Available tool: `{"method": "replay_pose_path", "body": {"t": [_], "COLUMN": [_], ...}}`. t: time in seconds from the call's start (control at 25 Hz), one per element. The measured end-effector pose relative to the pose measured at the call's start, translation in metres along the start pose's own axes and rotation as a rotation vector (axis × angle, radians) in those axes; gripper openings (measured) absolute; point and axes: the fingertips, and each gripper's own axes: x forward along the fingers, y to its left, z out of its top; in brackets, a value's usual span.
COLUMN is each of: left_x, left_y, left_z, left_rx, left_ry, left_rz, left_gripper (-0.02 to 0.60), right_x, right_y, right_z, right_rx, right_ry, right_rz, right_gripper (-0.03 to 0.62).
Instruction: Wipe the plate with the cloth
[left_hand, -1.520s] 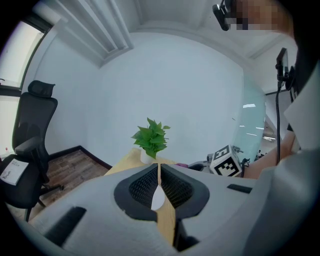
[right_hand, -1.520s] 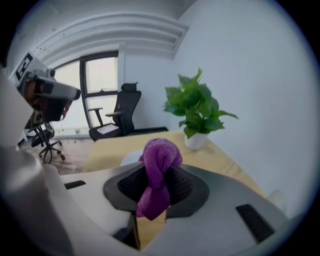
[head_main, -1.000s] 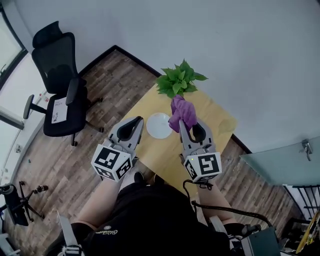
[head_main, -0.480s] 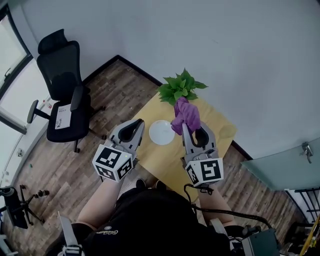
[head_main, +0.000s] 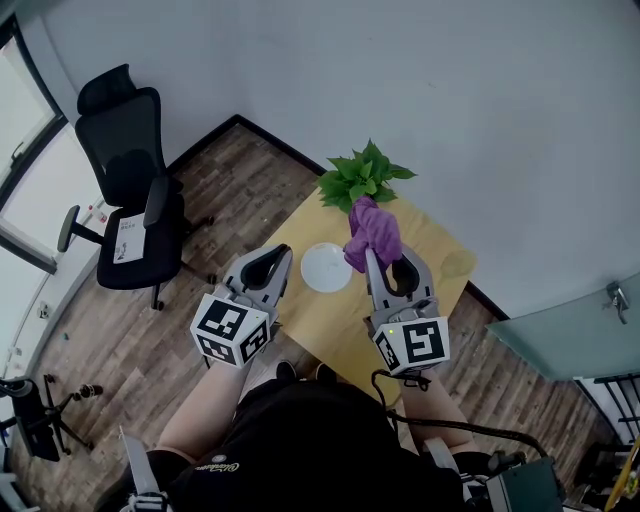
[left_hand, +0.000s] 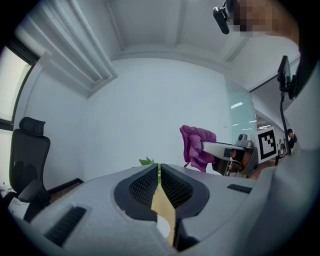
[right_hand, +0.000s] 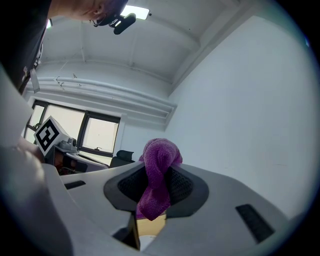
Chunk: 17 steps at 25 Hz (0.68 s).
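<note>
A round white plate (head_main: 326, 267) lies on a small yellow wooden table (head_main: 436, 243). My right gripper (head_main: 372, 252) is held above the table just right of the plate, shut on a bunched purple cloth (head_main: 372, 229) that sticks out past its tips. In the right gripper view the cloth (right_hand: 157, 175) hangs between the dark pads. My left gripper (head_main: 282, 254) hovers at the plate's left side, apart from it. Its jaws (left_hand: 159, 172) are shut with nothing between them. The cloth (left_hand: 196, 145) also shows in the left gripper view.
A green potted plant (head_main: 358, 175) stands at the table's far end, just behind the cloth. A black office chair (head_main: 130, 190) is on the wood floor to the left. White walls meet behind the table. A glass panel (head_main: 570, 330) is at the right.
The head view has shifted a little, so the table sits slightly lower in the picture. Both grippers keep almost the same pose, and the cloth stays in the right one.
</note>
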Motion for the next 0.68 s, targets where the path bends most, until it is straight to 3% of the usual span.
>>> {"method": "replay_pose_path", "body": {"t": [0.68], "left_x": [-0.0024], "left_y": [0.0029], "left_z": [-0.0028], "left_rx": [-0.024], "left_ry": [-0.003], "left_rz": [0.013], "left_gripper": [0.006], "right_x": [0.0007], "right_y": [-0.0010], "right_z": [-0.0069], "right_rx": [0.022], "right_ry": [0.015], "right_rz": [0.002], "right_gripper": [0.091]}}
